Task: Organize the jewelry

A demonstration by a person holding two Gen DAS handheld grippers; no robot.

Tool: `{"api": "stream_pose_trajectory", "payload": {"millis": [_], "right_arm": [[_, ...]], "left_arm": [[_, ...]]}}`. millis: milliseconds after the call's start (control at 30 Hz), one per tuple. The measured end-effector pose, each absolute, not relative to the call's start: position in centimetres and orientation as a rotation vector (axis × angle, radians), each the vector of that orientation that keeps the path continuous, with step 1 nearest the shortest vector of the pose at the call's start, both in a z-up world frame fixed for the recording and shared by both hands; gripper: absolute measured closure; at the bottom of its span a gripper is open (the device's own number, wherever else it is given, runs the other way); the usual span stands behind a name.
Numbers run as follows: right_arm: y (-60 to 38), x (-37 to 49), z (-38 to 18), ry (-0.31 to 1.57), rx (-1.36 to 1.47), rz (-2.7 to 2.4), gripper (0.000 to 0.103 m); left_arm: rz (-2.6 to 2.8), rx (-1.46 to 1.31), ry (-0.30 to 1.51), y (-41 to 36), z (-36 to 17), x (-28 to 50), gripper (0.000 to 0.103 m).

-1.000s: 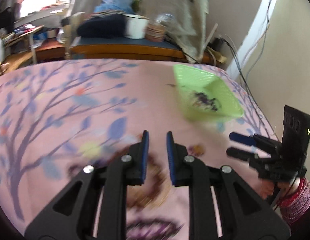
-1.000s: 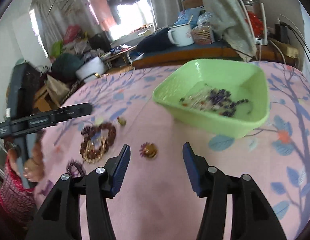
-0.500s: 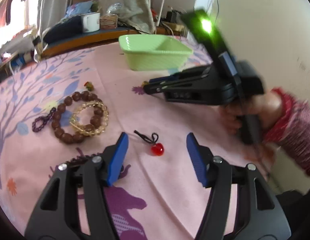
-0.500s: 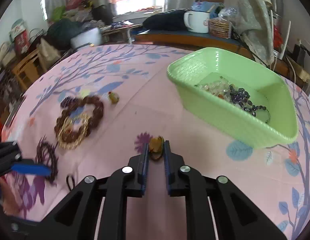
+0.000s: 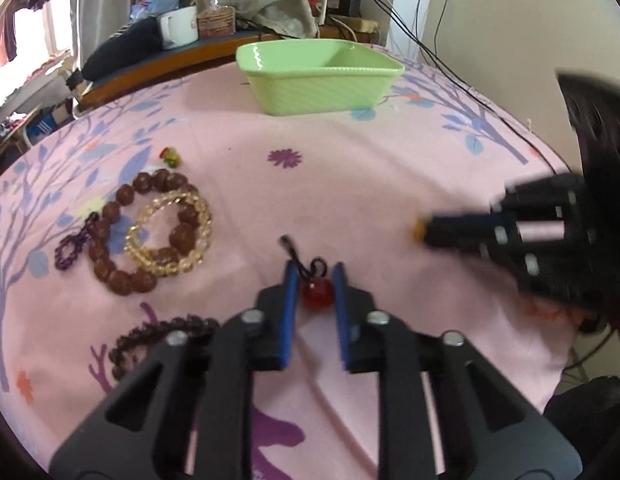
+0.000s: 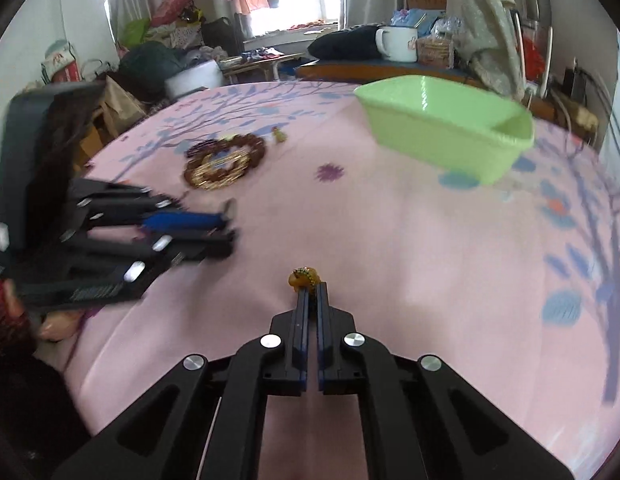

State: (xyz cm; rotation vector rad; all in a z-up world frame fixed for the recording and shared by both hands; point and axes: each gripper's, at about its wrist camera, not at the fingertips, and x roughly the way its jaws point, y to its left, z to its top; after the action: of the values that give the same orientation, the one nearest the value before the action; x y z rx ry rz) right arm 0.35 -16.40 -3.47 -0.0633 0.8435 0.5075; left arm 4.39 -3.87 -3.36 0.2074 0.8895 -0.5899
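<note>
My left gripper (image 5: 314,276) has its jaws close around a red bead pendant (image 5: 317,295) on a black cord, lying on the pink tablecloth (image 5: 349,184). My right gripper (image 6: 311,294) is shut on a small amber charm (image 6: 304,278) and holds it above the cloth; it also shows blurred in the left wrist view (image 5: 419,230). A green basket (image 5: 317,74) stands at the far side, also in the right wrist view (image 6: 441,130). A brown bead bracelet (image 5: 122,240) and a clear yellow bracelet (image 5: 170,232) lie left.
A purple bead loop (image 5: 72,250), a dark bead bracelet (image 5: 150,336) and a small yellow-green charm (image 5: 170,156) lie on the cloth. A bench with a white mug (image 6: 395,44) stands behind the table. Cables (image 5: 449,68) run along the right edge.
My left gripper has closed in around the red pendant. My right gripper has lifted the amber charm off the purple flower print and pulled back toward the near right.
</note>
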Motion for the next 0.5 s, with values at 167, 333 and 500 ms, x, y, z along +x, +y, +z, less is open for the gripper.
{"api": "stream_pose_trajectory", "payload": {"millis": [167, 333, 500], "right_arm": [[-16.8, -0.1, -2.6, 0.808, -0.03, 0.496, 0.103], [-18.5, 1.6, -0.2, 0.735, 0.009, 0.46, 0.103], [-21.5, 5.4, 2.8, 0.655, 0.067, 0.393, 0.103]], "left_arm": [[-0.669, 0.149, 0.924, -4.4, -2.8, 5.3, 0.089], [-0.728, 0.093, 0.883, -5.6, 0.5, 7.8, 0.089], [-0.732, 0.055, 0.834, -7.2, 4.4, 12.6, 0.089]]}}
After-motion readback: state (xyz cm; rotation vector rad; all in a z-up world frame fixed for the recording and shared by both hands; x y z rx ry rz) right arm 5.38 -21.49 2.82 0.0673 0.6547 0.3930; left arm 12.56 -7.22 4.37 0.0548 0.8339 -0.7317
